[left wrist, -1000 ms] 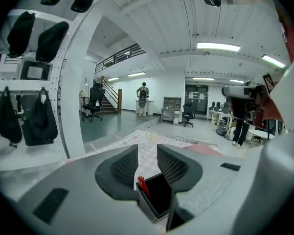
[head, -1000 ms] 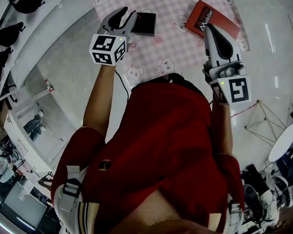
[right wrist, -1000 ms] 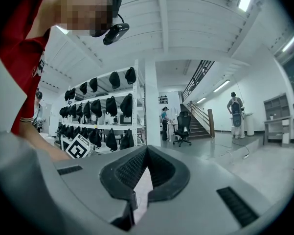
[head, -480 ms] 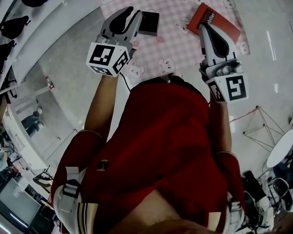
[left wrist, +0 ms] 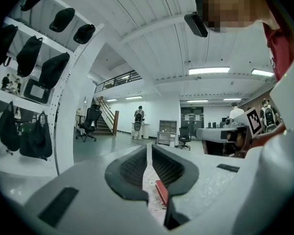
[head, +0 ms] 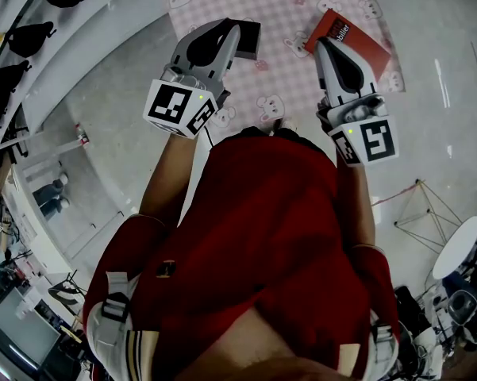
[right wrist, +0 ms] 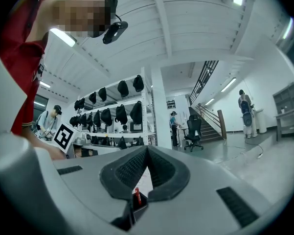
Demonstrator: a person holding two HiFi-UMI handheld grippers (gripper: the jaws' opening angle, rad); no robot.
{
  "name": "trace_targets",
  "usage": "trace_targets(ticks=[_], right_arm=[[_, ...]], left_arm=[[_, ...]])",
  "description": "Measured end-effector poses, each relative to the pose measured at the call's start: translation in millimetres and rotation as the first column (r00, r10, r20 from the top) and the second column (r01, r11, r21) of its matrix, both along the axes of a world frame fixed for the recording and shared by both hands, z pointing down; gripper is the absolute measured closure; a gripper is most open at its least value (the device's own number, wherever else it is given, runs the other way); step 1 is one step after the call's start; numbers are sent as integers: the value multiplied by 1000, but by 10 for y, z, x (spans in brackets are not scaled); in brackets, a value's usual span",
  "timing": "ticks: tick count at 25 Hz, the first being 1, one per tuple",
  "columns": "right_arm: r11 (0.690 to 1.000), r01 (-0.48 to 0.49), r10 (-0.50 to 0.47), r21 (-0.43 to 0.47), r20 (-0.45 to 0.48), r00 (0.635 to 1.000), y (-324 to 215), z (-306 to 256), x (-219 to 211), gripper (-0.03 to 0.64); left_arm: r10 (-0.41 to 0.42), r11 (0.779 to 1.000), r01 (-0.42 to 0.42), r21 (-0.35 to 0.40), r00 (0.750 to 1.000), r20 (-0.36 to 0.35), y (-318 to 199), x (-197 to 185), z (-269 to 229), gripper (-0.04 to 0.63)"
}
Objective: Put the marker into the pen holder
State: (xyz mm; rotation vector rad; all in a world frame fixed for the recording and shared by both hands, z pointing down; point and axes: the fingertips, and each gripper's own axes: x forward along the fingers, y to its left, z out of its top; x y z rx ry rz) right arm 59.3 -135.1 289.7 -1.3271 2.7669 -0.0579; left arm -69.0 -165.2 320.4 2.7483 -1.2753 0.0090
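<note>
Carries nothing: left tongs [left wrist: 148,148] just narrowed to a slit, right tongs [right wrist: 147,149] pressed together. Finds the slim red marker [right wrist: 136,195] upright in the black square pen holder [head: 251,41], just beyond the left tongs, nearer them.

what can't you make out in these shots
- Pen holder: head view, mostly behind the left gripper, whose empty jaws have just been closing.
- Marker: right gripper view, only a red sliver below the jaws, too small to confirm.
- Red book: head view, cover partly behind the right gripper.
</note>
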Motion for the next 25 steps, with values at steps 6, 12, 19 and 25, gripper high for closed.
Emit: trace_targets(ticks=[6, 12, 19, 25], right_arm=[[1000, 27, -27, -6, 23, 999, 65, -6, -44, 618], [999, 51, -51, -4, 32, 998, 93, -27, -66, 618], [998, 66, -66, 1, 30, 997, 95, -44, -87, 618], [997, 74, -74, 12, 28, 997, 102, -56, -120, 618]], left_arm=[[4, 1000, -3, 31, 1000, -15, 105, 79, -117, 584], [33, 998, -32, 55, 999, -14, 190, 231, -196, 588], [49, 996, -47, 71, 998, -26, 216, 361, -277, 588], [49, 996, -47, 82, 998, -27, 224, 372, -323, 589]])
